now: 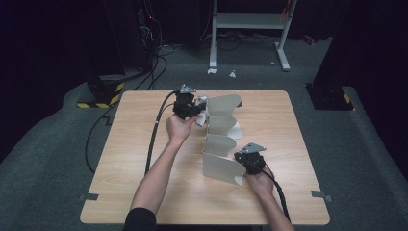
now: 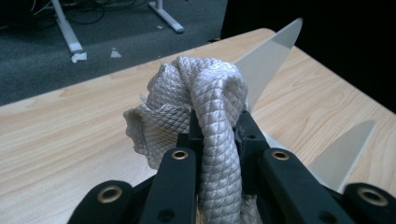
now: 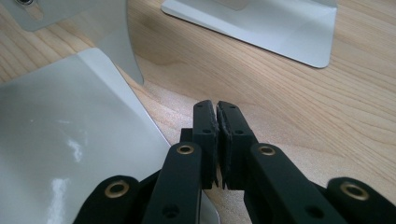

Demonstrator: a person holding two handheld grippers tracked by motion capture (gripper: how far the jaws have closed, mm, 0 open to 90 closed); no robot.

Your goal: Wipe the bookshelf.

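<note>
The left tool [image 2: 217, 123] is clamped on a white braided rope [image 2: 205, 98], holding its knotted bundle just beside the far end of the row of grey metal bookends [image 1: 222, 139] on the wooden bench [image 1: 144, 192]. The right tool [image 3: 218, 116] sits at the near end of that row, jaws pressed together with nothing between them, its tips just beside the nearest bookend.

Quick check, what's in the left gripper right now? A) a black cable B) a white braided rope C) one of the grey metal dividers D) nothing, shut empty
B: in the left gripper view the left gripper has its fingers closed on a knotted white braided rope; the grey metal dividers stand apart on the table.
</note>
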